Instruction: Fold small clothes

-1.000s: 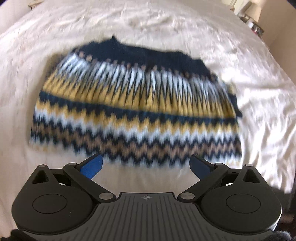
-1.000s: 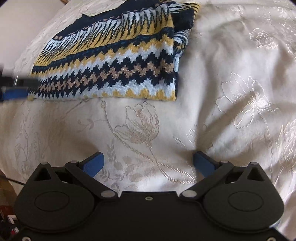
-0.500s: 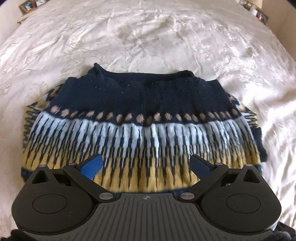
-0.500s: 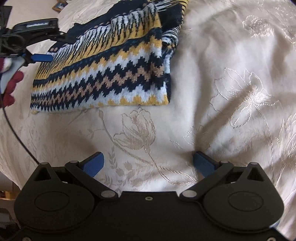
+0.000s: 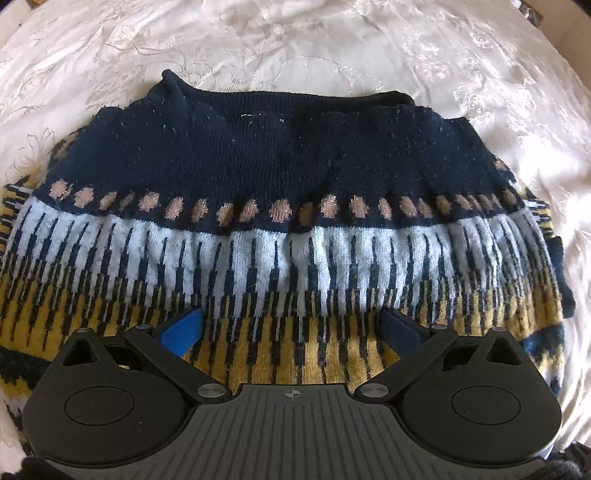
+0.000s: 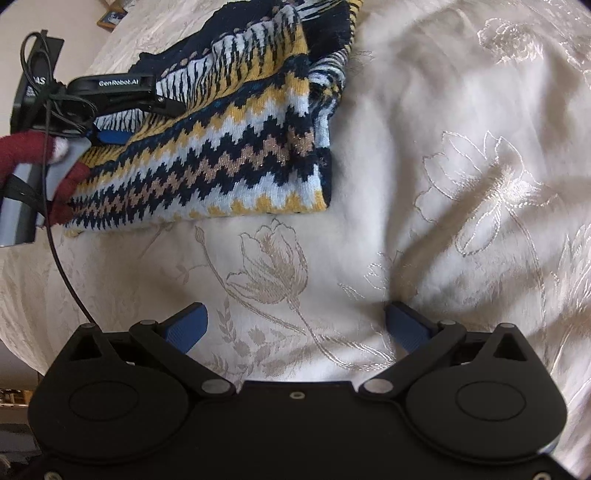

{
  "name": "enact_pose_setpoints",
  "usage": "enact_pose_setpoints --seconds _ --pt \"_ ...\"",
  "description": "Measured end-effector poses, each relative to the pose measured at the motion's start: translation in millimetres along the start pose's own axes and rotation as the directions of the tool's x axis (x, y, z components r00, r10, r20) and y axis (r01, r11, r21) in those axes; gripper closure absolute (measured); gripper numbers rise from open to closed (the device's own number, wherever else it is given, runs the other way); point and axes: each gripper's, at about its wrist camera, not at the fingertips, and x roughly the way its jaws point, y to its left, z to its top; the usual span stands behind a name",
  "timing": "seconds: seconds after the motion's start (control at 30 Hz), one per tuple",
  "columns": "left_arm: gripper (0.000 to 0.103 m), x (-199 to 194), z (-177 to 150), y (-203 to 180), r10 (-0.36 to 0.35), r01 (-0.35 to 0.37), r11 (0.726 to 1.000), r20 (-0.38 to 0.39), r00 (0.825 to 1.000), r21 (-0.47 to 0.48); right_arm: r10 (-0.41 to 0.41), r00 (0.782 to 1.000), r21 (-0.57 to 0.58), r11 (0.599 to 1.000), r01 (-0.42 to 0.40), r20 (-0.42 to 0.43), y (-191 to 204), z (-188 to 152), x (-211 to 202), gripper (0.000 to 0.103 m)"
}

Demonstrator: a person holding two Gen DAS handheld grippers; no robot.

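Observation:
A folded knit sweater (image 5: pixel 288 206) with navy, white, yellow and tan zigzag bands lies on the cream bedspread (image 5: pixel 332 51). My left gripper (image 5: pixel 291 328) is open and empty, hovering low over the sweater's yellow band, with the navy top part ahead. In the right wrist view the sweater (image 6: pixel 229 147) lies at the upper left, and the left gripper (image 6: pixel 122 110) shows over its left side, held by a red-gloved hand (image 6: pixel 33 155). My right gripper (image 6: pixel 295 328) is open and empty over bare bedspread (image 6: pixel 461 184), well short of the sweater's near hem.
The embroidered bedspread (image 6: pixel 273 266) stretches all around the sweater. A cable (image 6: pixel 62 258) hangs from the left gripper. A small picture frame (image 6: pixel 110 16) sits at the far upper left, and the bed's left edge (image 6: pixel 7 332) falls away.
My left gripper has moved forward over the sweater, from before its near hem to above its yellow band. My right gripper has barely moved.

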Motion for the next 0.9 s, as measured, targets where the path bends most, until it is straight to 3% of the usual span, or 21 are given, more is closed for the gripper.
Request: enact_pose_setpoints --seconds 0.1,0.2,0.37,0.63,0.9 --pt "0.000 -1.0 -5.0 1.8 0.001 -0.001 1.000 0.031 1.000 0.005 0.025 0.999 0.008 1.000 -0.024 -0.028 -5.5 4.9 -4.7 0.000" --pt "0.000 -2.5 -11.2 1.7 0.003 -0.004 1.000 0.073 0.997 0.010 0.086 0.996 0.103 0.991 -0.083 -0.027 -19.3 9.1 -11.7 0.000" --pt "0.000 -6.0 -20.5 -0.3 0.005 -0.006 1.000 0.105 0.994 0.015 0.155 0.987 0.239 0.957 -0.163 0.053 -34.6 16.9 -32.0 0.000" --pt "0.000 -7.0 -14.1 0.3 0.003 -0.004 1.000 0.062 0.998 0.022 0.144 0.968 0.154 0.972 -0.177 0.204 -23.8 57.5 -58.9 0.000" --pt "0.000 -2.9 -10.4 -0.2 0.001 -0.002 1.000 0.042 0.999 0.025 0.105 0.967 0.057 0.991 -0.121 0.233 -16.5 105.4 -52.5 0.000"
